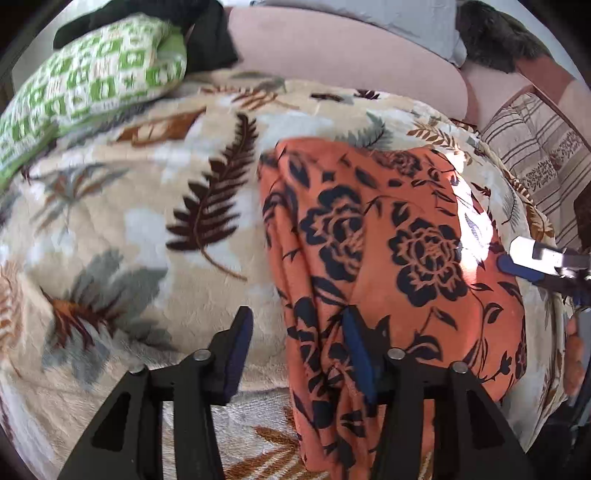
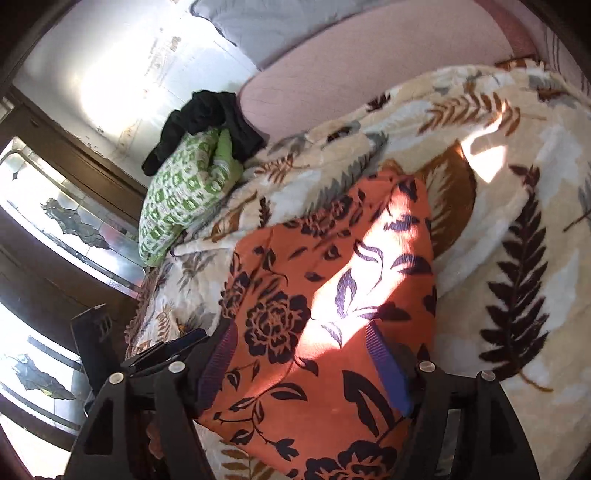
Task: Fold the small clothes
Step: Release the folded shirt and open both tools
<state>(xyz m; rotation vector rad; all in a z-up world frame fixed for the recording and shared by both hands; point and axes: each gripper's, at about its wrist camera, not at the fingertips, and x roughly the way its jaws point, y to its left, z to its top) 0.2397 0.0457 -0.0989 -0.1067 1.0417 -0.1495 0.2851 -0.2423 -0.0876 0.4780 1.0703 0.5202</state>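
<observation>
left side: green patterned pillow [image 1: 85, 74] with a black garment [image 1: 207, 33] against it – plenty of bare leaf-print blanket [image 1: 129, 221] beside them

left gripper [image 1: 295, 350]: fingers apart, cloth's bunched left edge between them, not pinched

cloth: one orange floral garment [image 1: 388, 258], folded, lying flat on the blanket, sun patch on it

right gripper [image 2: 303, 365]: fingers wide, straddling the cloth's near edge – no grip

count: two grippers, one pillow

Leaf-print blanket [image 1: 129, 206] bearing orange floral garment [image 1: 399, 236], green pillow [image 1: 92, 81].
</observation>
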